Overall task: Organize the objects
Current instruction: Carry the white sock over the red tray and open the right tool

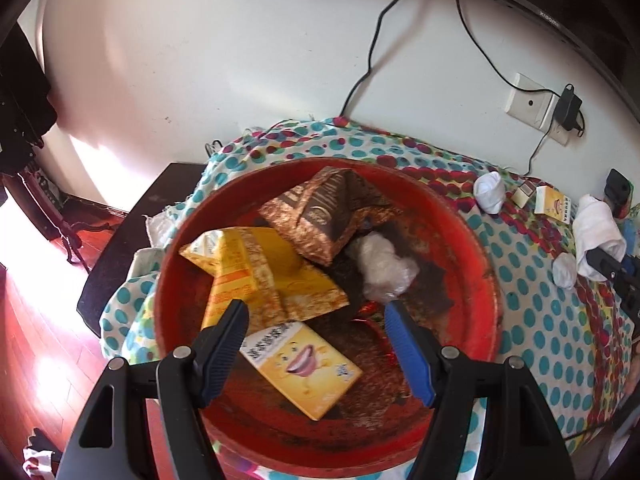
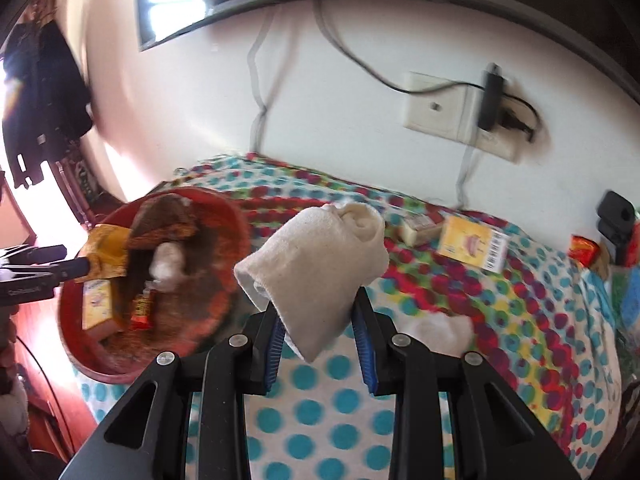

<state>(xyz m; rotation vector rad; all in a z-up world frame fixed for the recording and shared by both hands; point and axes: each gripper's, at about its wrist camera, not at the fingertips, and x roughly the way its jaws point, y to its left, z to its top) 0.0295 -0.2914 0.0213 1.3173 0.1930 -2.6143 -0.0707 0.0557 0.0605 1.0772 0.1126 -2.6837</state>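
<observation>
A round red tray [image 1: 476,236] lies on the polka-dot cloth [image 1: 560,340]. In it are a yellow smiley box [image 1: 304,364], a yellow wrapper [image 1: 260,276], a brown snack bag [image 1: 324,208] and a clear crumpled bag [image 1: 384,268]. My left gripper [image 1: 316,312] hangs open over the tray, empty, above the yellow box. My right gripper [image 2: 318,304] is shut on a rolled white sock [image 2: 316,264] held above the cloth, right of the tray [image 2: 236,216]; it also shows in the left wrist view [image 1: 598,236].
On the cloth lie two more white socks [image 1: 490,190] [image 1: 565,270], a small carton [image 2: 416,228], a yellow box [image 2: 472,246] and a red packet [image 2: 584,248]. A wall socket with a plugged adapter [image 2: 490,96] and cables hang behind. The dark table edge [image 1: 120,248] drops to the floor at left.
</observation>
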